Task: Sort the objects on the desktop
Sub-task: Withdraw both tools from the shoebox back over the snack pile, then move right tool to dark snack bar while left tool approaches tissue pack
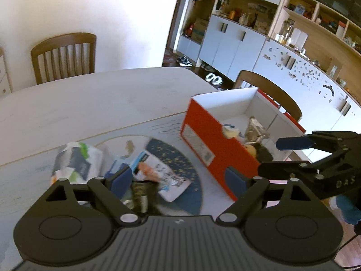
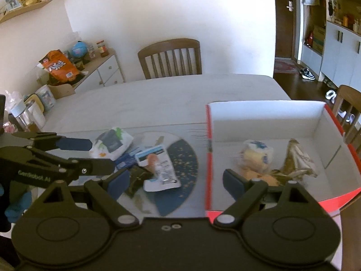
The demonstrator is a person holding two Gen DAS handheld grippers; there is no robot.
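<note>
A red box (image 2: pixel 266 122) with a white inside stands on the table's right; it shows in the left wrist view (image 1: pixel 207 135) too. Inside lie a pale wrapped snack (image 2: pixel 255 155) and a crumpled gold wrapper (image 2: pixel 295 160). Left of the box, a pile lies on a blue-patterned mat (image 2: pixel 182 158): a white pouch with orange print (image 2: pixel 159 169), a white and green tissue pack (image 2: pixel 112 142) and a dark packet (image 2: pixel 137 178). My left gripper (image 1: pixel 180 176) is open above the pile. My right gripper (image 2: pixel 173 180) is open and empty, straddling the box's left wall.
Wooden chairs stand at the table's far side (image 2: pixel 169 56) and right end (image 1: pixel 270 90). A low cabinet (image 2: pixel 94 72) with an orange bag and jars stands to the left. White cupboards and shelves (image 1: pixel 282 45) line the right wall. The far tabletop (image 2: pixel 158 99) is pale.
</note>
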